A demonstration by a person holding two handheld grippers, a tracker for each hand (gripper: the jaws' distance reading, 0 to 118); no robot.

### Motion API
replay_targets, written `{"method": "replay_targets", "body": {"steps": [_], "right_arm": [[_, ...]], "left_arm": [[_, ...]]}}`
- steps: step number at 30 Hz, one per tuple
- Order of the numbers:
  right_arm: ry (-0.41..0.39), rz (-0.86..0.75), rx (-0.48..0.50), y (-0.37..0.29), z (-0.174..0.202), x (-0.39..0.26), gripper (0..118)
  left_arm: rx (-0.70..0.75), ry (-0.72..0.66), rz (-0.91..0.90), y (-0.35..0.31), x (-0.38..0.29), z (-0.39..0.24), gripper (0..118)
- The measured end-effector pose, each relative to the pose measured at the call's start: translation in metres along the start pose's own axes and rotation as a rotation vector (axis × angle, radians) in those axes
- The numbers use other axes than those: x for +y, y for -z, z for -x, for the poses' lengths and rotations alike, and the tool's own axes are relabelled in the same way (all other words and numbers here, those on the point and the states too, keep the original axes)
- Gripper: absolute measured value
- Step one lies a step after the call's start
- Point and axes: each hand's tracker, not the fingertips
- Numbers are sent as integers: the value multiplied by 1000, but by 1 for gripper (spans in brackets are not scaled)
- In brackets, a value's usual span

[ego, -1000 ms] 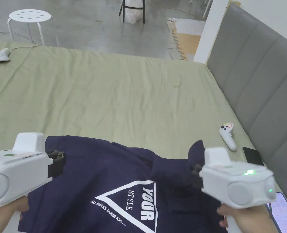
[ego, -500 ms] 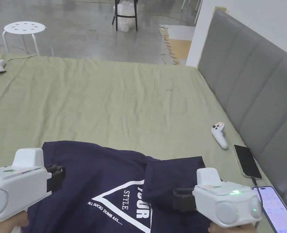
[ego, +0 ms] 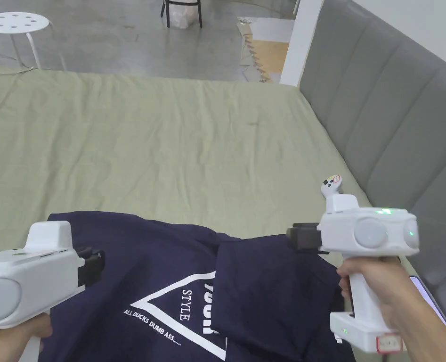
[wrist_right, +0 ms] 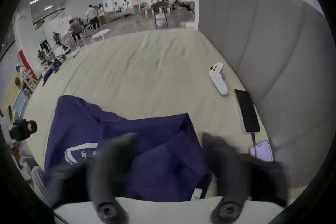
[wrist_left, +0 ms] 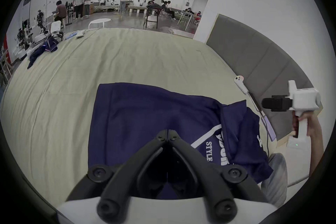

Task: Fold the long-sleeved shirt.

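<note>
Shirt [ego: 170, 283], navy w/ white print, lies at lower centre on green bed sheet [ego: 170, 141], right side already folded in. Right gripper [wrist_right: 169, 148] hangs above, jaws wide, empty; left gripper [wrist_left: 168, 134], jaws closed, sits over left side. Next, prob.: fold left side in.

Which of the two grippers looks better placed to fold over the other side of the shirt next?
Probably the left gripper: it sits over the shirt's still-unfolded left side. The right gripper, jaws apart, hangs above the side already folded in.

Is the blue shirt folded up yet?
Partly: one side of the navy printed shirt lies flapped over, covering part of its white print.
</note>
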Motion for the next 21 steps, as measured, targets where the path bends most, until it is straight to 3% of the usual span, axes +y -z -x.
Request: {"method": "replay_targets", "body": {"steps": [1, 2, 5, 8, 10, 11, 12, 13, 14, 15, 19, 21], "right_arm": [[-4, 29, -7, 15, 1, 6, 114], [3, 55, 8, 38, -6, 15, 107], [38, 159, -8, 83, -4, 24, 74], [88, 291, 26, 121, -1, 18, 59], [88, 231, 10, 111, 6, 12, 56], [117, 236, 4, 103, 8, 16, 39], [121, 229, 13, 99, 9, 16, 19], [110, 215, 39, 99, 9, 13, 10], [131, 221, 83, 104, -2, 19, 10], [149, 240, 66, 105, -3, 18, 10], [150, 255, 80, 113, -12, 25, 10], [140, 249, 68, 113, -12, 28, 10]], "left_arm": [[5, -7, 4, 7, 3, 2, 4], [22, -16, 12, 15, 7, 4, 4], [58, -18, 34, 39, 25, 16, 4], [94, -36, 49, 63, 49, 36, 4], [115, -82, 48, 78, 66, 53, 5], [110, -97, 50, 86, 73, 62, 16], [121, -106, 61, 94, 81, 70, 39], [129, -117, 63, 102, 87, 78, 73], [145, -131, 72, 114, 92, 86, 105], [181, -139, 114, 126, 96, 93, 110], [247, -98, 197, 159, 102, 112, 102], [291, -100, 233, 167, 97, 112, 92]]}}
